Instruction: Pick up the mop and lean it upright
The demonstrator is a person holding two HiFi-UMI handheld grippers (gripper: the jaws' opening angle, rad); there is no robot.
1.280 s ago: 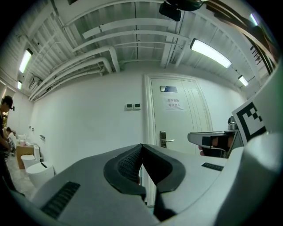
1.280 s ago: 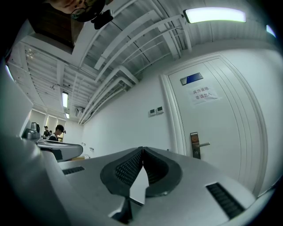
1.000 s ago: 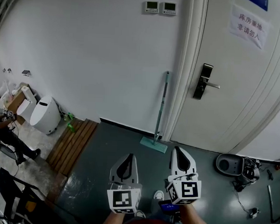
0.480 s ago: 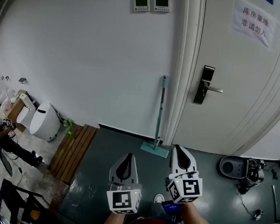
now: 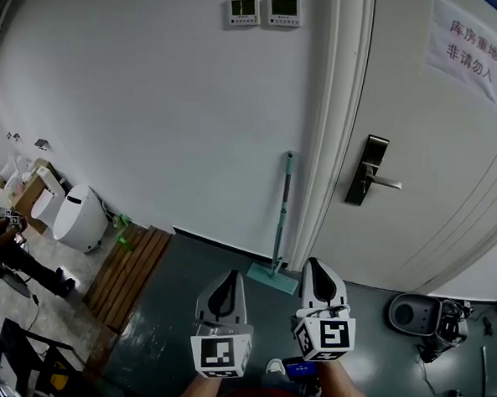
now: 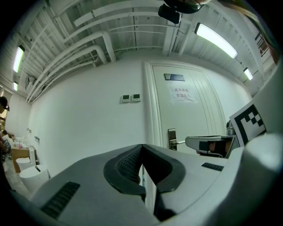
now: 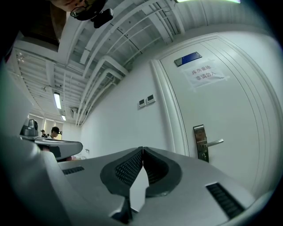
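Head view: the mop stands up against the wall, far in front of the left gripper and right gripper.
Left gripper view: its jaws are pressed together, holding nothing.
Right gripper view: its jaws are pressed together too, holding nothing.

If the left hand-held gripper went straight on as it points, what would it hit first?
Probably the mop leaning on the white wall by the door frame; nothing nearer shows, though depth is unclear.

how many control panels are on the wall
2. The left panel and the right panel sit side by side high on the wall, left of the door frame. None seems hidden.
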